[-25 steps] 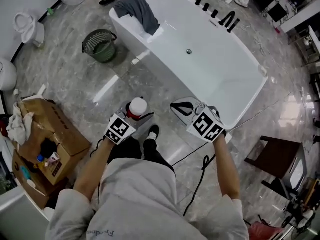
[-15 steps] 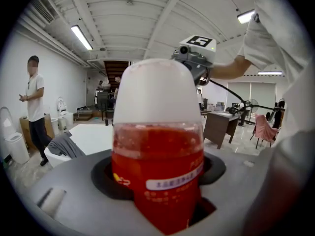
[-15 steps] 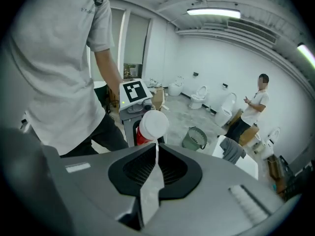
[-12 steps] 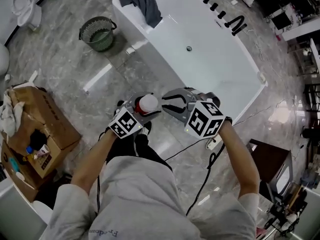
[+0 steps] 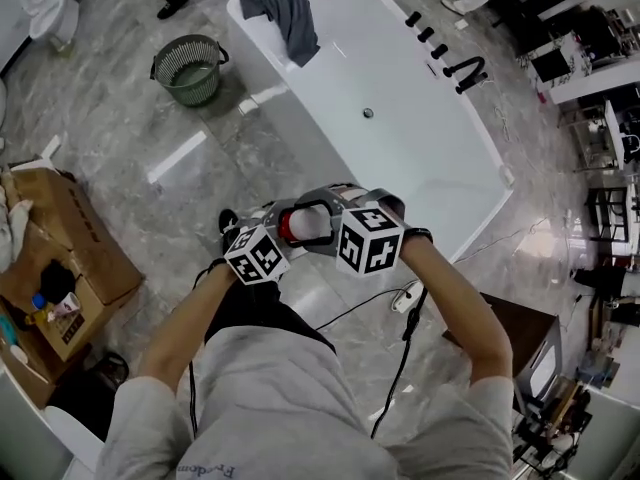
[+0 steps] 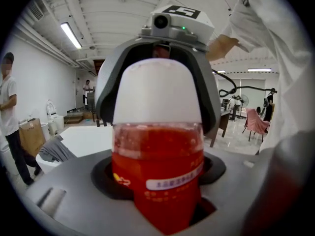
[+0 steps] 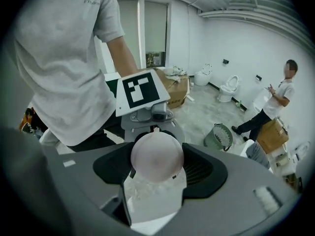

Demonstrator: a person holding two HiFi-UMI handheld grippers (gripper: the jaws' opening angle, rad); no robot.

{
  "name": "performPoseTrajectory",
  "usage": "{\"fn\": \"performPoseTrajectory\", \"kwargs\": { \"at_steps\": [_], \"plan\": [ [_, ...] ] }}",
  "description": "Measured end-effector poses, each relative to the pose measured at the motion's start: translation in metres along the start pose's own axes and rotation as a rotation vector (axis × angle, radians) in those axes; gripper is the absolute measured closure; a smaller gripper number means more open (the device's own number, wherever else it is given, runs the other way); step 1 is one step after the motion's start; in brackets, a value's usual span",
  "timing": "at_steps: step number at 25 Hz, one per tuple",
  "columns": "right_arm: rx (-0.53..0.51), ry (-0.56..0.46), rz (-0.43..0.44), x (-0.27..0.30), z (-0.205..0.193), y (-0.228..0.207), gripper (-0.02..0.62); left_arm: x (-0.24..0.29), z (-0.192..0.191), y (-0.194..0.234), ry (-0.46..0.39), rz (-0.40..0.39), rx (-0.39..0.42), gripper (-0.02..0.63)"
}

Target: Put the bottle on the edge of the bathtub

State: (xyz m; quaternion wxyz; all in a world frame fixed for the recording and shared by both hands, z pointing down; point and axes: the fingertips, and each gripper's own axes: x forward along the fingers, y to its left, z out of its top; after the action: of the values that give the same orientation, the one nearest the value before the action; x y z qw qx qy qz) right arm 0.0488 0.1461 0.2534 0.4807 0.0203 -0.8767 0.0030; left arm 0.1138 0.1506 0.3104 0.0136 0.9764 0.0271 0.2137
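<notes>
A bottle [image 5: 293, 226] of red liquid with a white cap stands upright in my left gripper [image 5: 272, 233], which is shut on its body [image 6: 157, 166] above the floor, in front of the person. My right gripper [image 5: 330, 220] reaches over from the right, pointing steeply down. Its jaws have just been opening and now stand wide on either side of the white cap [image 7: 156, 159], not pressing on it. In the left gripper view it arches over the cap as a grey frame [image 6: 156, 63]. The white bathtub [image 5: 330, 138] lies beyond, running diagonally.
A grey towel [image 5: 285, 3] hangs over the tub's far-left end and black taps [image 5: 462, 71] sit on its far rim. A mesh bin [image 5: 188, 68], a cardboard box [image 5: 60, 258], a floor cable [image 5: 400, 298] and a dark stool [image 5: 510, 348] surround me. A person [image 7: 278, 102] stands by the bin.
My right gripper has swung left from beside the tub to the bottle, and its jaws have gone from shut to wide around the cap. The left gripper with the bottle sank slightly.
</notes>
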Motion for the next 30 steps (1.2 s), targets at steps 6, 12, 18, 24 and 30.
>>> {"fn": "performPoseTrajectory", "kwargs": {
  "at_steps": [6, 12, 18, 24, 30],
  "plan": [
    [-0.034, 0.058, -0.006, 0.038, -0.015, -0.012, 0.314, 0.007, -0.024, 0.01, 0.008, -0.017, 0.003, 0.247],
    [0.074, 0.037, 0.021, 0.076, -0.035, -0.031, 0.314, 0.011, -0.064, 0.039, 0.021, 0.023, -0.051, 0.226],
    [0.238, 0.111, -0.038, 0.13, -0.101, -0.071, 0.314, -0.01, -0.124, 0.077, 0.052, 0.101, -0.216, 0.227],
    [0.473, 0.235, -0.13, 0.2, -0.196, -0.102, 0.316, -0.042, -0.168, 0.122, 0.004, 0.223, -0.366, 0.229],
    [0.843, 0.237, -0.274, 0.256, -0.275, -0.131, 0.315, -0.045, -0.201, 0.16, -0.042, 0.276, -0.429, 0.229]
  ]
}}
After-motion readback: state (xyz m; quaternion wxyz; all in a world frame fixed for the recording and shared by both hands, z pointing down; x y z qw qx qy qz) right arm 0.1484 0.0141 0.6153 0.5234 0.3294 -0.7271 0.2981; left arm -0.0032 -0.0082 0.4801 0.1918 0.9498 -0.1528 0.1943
